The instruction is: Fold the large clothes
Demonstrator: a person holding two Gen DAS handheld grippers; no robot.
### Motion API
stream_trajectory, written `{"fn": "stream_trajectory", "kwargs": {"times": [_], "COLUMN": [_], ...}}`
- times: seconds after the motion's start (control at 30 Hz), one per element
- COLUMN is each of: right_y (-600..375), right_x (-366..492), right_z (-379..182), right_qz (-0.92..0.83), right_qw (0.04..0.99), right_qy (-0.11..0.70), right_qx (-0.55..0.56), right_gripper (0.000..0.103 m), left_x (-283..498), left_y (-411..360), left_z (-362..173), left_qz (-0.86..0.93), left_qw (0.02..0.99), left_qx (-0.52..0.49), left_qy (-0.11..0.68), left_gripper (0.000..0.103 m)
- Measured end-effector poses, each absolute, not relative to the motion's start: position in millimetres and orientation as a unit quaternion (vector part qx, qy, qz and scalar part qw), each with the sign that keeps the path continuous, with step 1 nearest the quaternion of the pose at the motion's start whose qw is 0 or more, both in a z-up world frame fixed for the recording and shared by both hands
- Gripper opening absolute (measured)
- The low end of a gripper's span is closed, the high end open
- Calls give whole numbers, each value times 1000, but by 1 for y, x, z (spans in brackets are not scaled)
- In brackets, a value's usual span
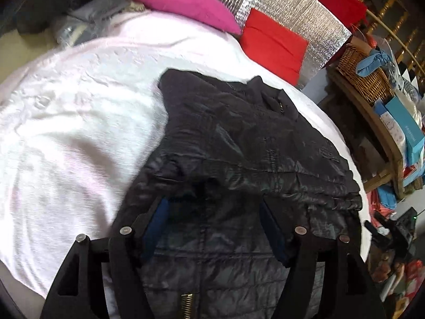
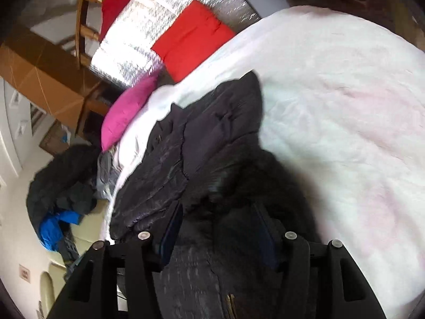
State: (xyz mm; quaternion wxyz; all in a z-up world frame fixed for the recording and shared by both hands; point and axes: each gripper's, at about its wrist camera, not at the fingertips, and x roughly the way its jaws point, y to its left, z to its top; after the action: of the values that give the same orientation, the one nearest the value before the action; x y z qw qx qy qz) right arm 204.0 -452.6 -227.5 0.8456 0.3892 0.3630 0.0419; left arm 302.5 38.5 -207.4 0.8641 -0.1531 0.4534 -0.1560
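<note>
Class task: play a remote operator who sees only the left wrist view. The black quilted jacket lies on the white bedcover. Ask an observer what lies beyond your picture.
Operator: What is on the floor past the pink cushion?
Observer: A heap of dark clothes with a bright blue garment at its near side.
Operator: Does the right hand-held gripper grip the black quilted jacket?
Observer: The right hand-held gripper has jacket fabric between its fingers; blur hides whether the pads press on it.
Operator: What stands behind the silver quilted foil panel?
Observer: A large brown cardboard box, next to a wooden frame.
</note>
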Motion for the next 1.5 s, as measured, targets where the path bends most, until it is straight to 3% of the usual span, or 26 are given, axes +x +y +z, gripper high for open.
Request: {"fn": "stream_trajectory", "kwargs": {"times": [0.67,0.87,1.27,1.5], "right_y": [-446,-425,-398,-395], "right_x": [150,121,83,106], "right_z": [-239,-250,-316,-360], "right_qz": [14,58,64,58], "right_qw": [864,852,770,753], "right_qy": [379,430,616,640], "right_qx": [330,295,154,141], "right_gripper": [60,60,65,67], "left_x": [222,177,128,134], "left_y": [62,73,80,78], "left_z": [-223,-241,-305,-312], "left_qz": [-98,-85,-33,-32], "left_qw": [888,872,780,782], "left_qx": [-64,-62,-131,-125], "left_qy": [444,479,611,610], "left_gripper": [77,79,84,85]}}
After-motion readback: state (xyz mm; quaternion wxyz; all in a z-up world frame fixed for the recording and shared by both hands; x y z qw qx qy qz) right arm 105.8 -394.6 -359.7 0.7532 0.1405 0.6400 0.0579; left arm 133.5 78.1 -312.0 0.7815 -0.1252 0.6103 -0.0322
